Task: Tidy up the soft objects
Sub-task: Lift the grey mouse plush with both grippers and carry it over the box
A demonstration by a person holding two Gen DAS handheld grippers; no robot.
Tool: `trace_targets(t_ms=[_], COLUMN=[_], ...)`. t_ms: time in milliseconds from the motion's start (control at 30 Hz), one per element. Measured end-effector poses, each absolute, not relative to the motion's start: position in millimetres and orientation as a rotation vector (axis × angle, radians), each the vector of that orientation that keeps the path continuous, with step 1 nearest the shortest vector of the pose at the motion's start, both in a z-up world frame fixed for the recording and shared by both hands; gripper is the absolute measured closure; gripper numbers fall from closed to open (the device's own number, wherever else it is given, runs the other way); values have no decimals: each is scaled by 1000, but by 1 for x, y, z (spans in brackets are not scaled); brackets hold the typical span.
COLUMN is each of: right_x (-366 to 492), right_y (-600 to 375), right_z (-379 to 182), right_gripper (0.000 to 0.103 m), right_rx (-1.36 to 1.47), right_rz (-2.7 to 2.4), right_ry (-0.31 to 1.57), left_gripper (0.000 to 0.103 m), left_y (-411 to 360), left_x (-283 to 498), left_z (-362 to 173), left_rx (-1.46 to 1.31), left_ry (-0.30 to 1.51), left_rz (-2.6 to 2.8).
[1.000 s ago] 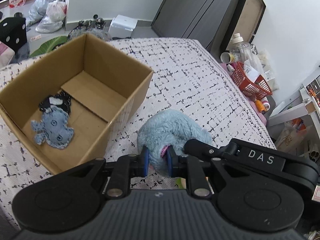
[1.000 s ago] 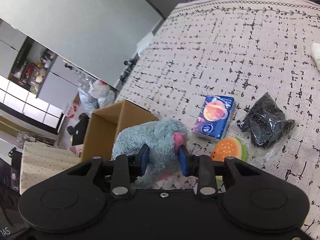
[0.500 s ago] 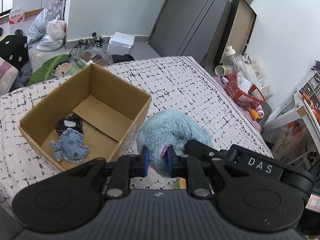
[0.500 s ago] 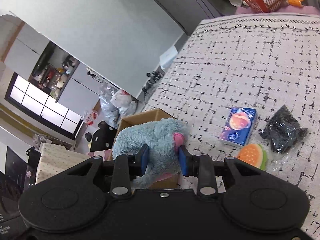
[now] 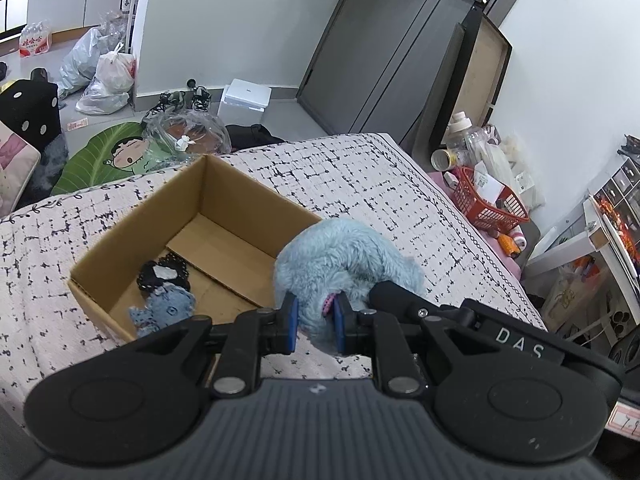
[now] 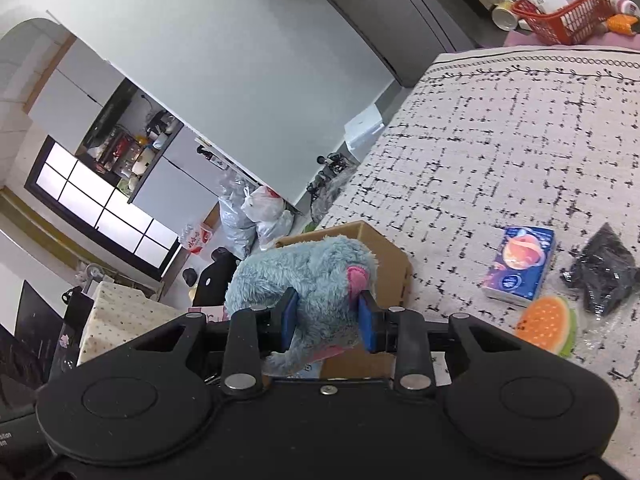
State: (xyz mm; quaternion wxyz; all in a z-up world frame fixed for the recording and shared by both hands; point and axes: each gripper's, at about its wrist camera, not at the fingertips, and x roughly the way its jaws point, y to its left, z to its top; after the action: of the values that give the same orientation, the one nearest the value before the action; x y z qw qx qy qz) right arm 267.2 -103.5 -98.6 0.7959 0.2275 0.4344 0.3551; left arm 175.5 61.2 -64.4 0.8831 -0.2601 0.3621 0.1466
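Observation:
Both grippers hold one fluffy blue plush toy (image 5: 344,256) with pink patches, lifted above the patterned bed cover. My left gripper (image 5: 314,322) is shut on its lower fur, and my right gripper (image 6: 326,320) is shut on its body (image 6: 308,276) beside a pink ear. The right gripper's black body shows at the lower right of the left wrist view. Just left of the toy stands an open cardboard box (image 5: 120,236), with a small blue denim toy (image 5: 166,312) and a black lace piece (image 5: 162,274) on its floor. From the right wrist the box (image 6: 384,252) sits behind the plush.
On the bed cover to the right lie a blue tissue pack (image 6: 520,266), an orange burger-shaped soft toy (image 6: 546,324) and a black bundle in clear wrap (image 6: 602,272). A red basket (image 5: 488,204) stands past the bed's far edge. Bags and clutter fill the floor beyond.
Both grippers have risen with the plush toy held between them. The box and bed cover look smaller and farther below, and the plush now hangs by the box's near right corner.

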Motion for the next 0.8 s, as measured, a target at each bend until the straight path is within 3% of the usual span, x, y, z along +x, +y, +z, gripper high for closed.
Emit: trace_targets(t_ms=[800], right_x=[254], right_y=[-39], right_z=[-116], right_gripper=[71], right_rx=[374], right_rz=[764], right_ry=[930], left_gripper=[86], left_y=[133], left_x=[167], left_z=[-97], left_rx=[-647], left_ry=[782], left_rz=[283])
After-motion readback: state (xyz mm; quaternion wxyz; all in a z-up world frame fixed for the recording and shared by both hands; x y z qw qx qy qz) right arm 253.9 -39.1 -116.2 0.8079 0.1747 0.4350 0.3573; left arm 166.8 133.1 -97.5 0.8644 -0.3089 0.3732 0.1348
